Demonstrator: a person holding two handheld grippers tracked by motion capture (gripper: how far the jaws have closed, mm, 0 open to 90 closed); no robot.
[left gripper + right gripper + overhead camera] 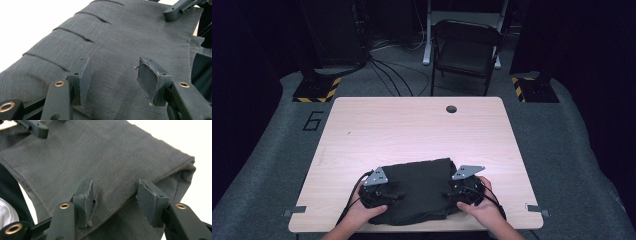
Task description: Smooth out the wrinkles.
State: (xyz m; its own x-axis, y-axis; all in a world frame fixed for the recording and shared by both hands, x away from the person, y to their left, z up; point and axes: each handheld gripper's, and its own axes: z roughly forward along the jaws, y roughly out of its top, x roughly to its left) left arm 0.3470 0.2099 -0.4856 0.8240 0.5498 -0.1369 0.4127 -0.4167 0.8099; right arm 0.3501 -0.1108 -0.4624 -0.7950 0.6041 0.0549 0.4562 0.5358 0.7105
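Observation:
A dark grey folded cloth [417, 187] lies flat on the light wooden table [412, 125], close to its front edge. My left gripper [398, 195] rests at the cloth's left side, held by a hand. In the left gripper view its jaws stand apart over the cloth [125, 37], with nothing pinched between them [116, 72]. My right gripper [445, 194] sits at the cloth's right side. In the right gripper view its open jaws [117, 193] straddle a folded edge of the cloth [100, 152] without pressing on it.
The table has a round cable hole [451, 108] near its far edge. A dark folding chair [467, 50] stands behind the table, with cables [387, 75] across the floor. The other gripper's jaw shows at the far edge of each gripper view [175, 11] [35, 128].

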